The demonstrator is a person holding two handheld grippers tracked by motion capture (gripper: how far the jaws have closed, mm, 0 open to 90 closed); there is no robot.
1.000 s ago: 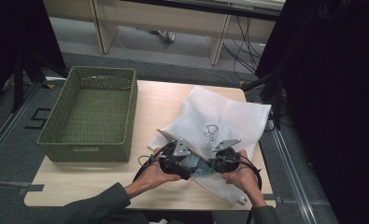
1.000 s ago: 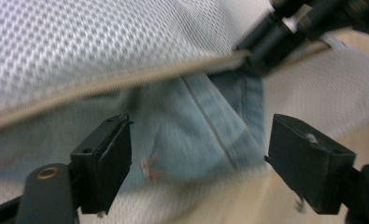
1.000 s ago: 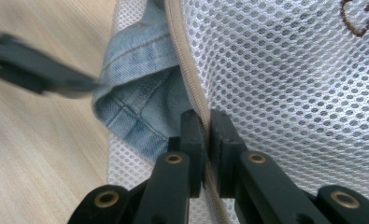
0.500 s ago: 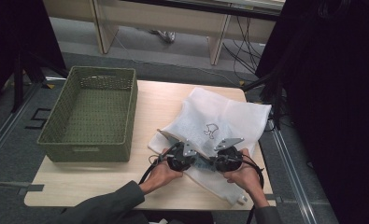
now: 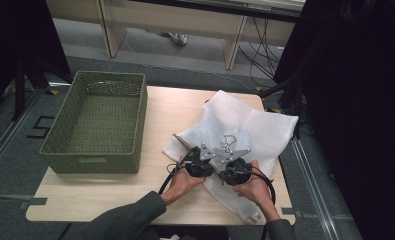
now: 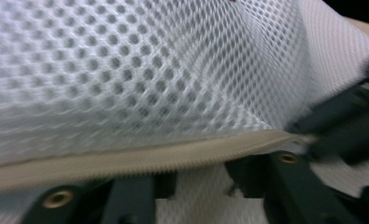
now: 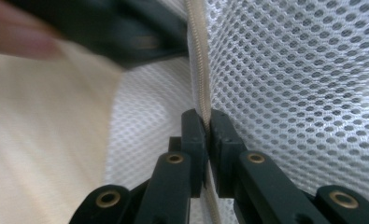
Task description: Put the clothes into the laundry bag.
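High view, left to right: green basket (image 5: 96,125), then white mesh bag (image 5: 245,125) on table (image 5: 110,200). Left tool (image 6: 198,179) just been opening, jaws apart, zipper edge (image 6: 126,161) across them. Right tool (image 7: 207,135) clamped on zipper edge.

Green woven basket (image 5: 96,125) on wooden table (image 5: 110,197)
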